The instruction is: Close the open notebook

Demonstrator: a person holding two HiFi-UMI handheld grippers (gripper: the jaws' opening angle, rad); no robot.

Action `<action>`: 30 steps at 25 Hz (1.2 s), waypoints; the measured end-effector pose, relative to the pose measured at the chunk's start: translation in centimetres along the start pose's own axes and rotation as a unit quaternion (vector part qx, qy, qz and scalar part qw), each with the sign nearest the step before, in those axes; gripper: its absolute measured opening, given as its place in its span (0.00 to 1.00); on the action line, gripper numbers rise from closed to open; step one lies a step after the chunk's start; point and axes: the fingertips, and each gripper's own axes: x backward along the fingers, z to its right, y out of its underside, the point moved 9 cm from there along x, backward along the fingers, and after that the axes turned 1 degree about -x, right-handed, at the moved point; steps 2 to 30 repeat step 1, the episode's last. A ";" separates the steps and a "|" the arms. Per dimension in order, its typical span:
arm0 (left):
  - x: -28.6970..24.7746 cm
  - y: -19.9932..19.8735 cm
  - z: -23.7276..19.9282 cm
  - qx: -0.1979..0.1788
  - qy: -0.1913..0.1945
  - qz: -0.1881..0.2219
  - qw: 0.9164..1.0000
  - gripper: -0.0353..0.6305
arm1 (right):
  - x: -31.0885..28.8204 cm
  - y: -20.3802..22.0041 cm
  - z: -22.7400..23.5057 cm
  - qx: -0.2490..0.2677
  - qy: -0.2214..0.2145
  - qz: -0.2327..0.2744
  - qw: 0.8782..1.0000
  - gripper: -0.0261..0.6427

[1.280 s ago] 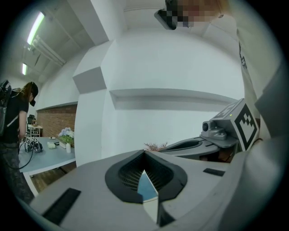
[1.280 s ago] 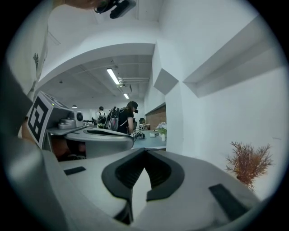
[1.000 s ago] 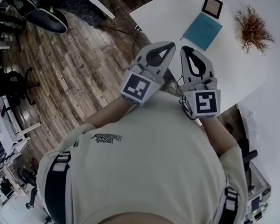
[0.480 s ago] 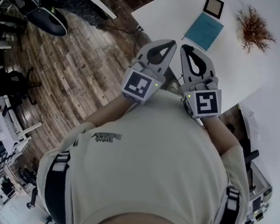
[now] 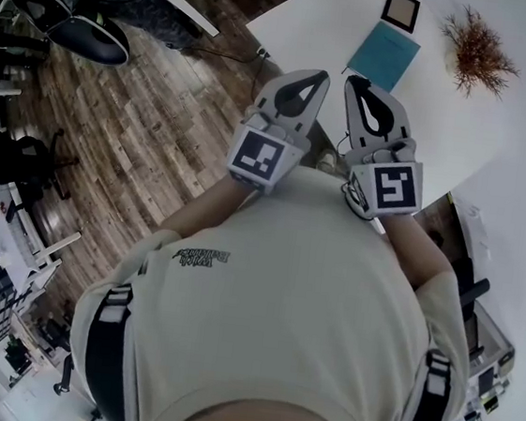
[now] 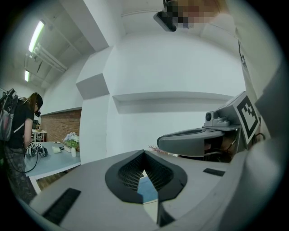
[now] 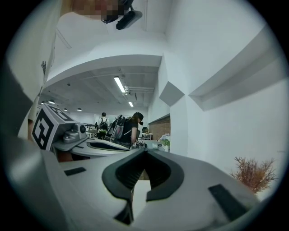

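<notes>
white table (image 5: 447, 131) (teal notebook (image 5: 382, 56)), wood floor (image 5: 154, 131)

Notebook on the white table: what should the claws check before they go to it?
1. Left claw shut and empty: ok.
2. Right claw shut and empty: ok.
3. Blue notebook in sight on the table: ok.
4. Notebook open, needing closing: not ok; only its blue cover shows, so it looks closed.
5. Claws at the notebook: not ok; both hang short of it.
6. Dried plant apart from the notebook: ok.
</notes>
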 end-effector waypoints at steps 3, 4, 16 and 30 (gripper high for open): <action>0.1 0.0 0.0 0.000 0.000 -0.001 1.000 0.07 | 0.0 0.0 -0.1 -0.001 0.001 0.000 1.000 0.04; 0.1 0.0 0.0 0.000 0.000 -0.001 1.000 0.07 | 0.0 0.0 -0.1 -0.001 0.001 0.000 1.000 0.04; 0.1 0.0 0.0 0.000 0.000 -0.001 1.000 0.07 | 0.0 0.0 -0.1 -0.001 0.001 0.000 1.000 0.04; 0.1 0.0 0.0 0.000 0.000 -0.001 1.000 0.07 | 0.0 0.0 -0.1 -0.001 0.001 0.000 1.000 0.04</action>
